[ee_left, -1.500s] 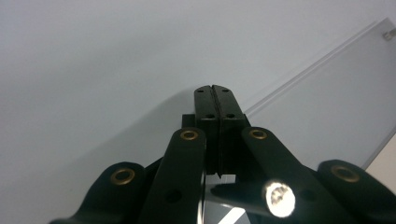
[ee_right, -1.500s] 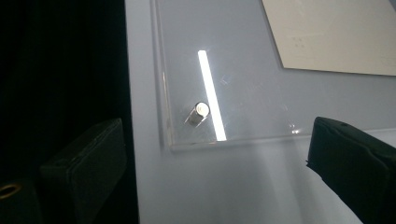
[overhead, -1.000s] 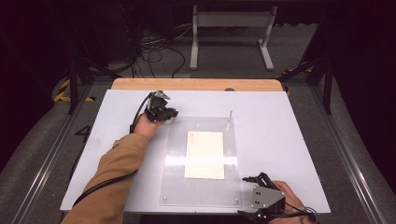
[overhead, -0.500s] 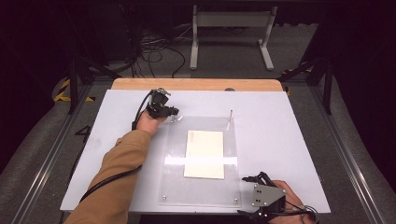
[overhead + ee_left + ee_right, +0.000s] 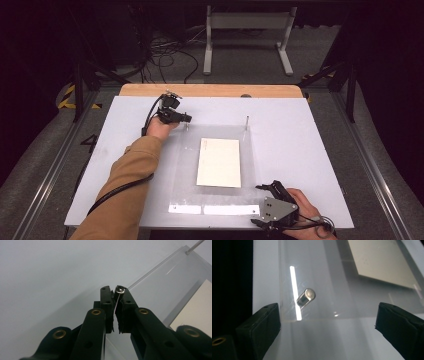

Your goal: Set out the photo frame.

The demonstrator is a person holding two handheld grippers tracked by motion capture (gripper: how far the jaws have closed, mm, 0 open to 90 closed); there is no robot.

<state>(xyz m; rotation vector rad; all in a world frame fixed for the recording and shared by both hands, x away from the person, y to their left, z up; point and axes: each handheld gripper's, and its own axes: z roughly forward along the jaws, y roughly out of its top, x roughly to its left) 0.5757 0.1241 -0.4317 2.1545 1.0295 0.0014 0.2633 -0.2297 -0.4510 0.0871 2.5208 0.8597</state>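
Nearest the person, the right gripper (image 5: 263,189) is held at the near right corner of the clear acrylic plate (image 5: 182,165), its grey three-cornered plate on top. In the right gripper view its jaws are seen spread wide, with nothing pressed between them; a short metal pin (image 5: 305,297) stands up from the acrylic plate between them, just beside a bright strip of reflected light, and the plate's near edge is seen crossing in front of the jaws.

On the acrylic plate, about its middle, a cream sheet of paper (image 5: 219,162) is laid flat. The acrylic plate itself is laid on a white board (image 5: 310,145) that covers most of the table.

At the far left corner of the acrylic plate the left gripper (image 5: 188,118) is held by a hand in a tan sleeve (image 5: 132,172), a black cable trailing back from it. In the left gripper view its jaws are seen drawn together on a thin metal pin (image 5: 120,290), whose rounded head shows at the jaw tips, just beside the plate's edge. At the far right corner of the acrylic plate another thin pin (image 5: 246,122) stands upright, well apart from both grippers.

Beyond the acrylic plate a wooden table edge (image 5: 210,90) is seen, and farther off a white metal stand (image 5: 247,30) and loose cables (image 5: 167,52) lie on the dark floor.
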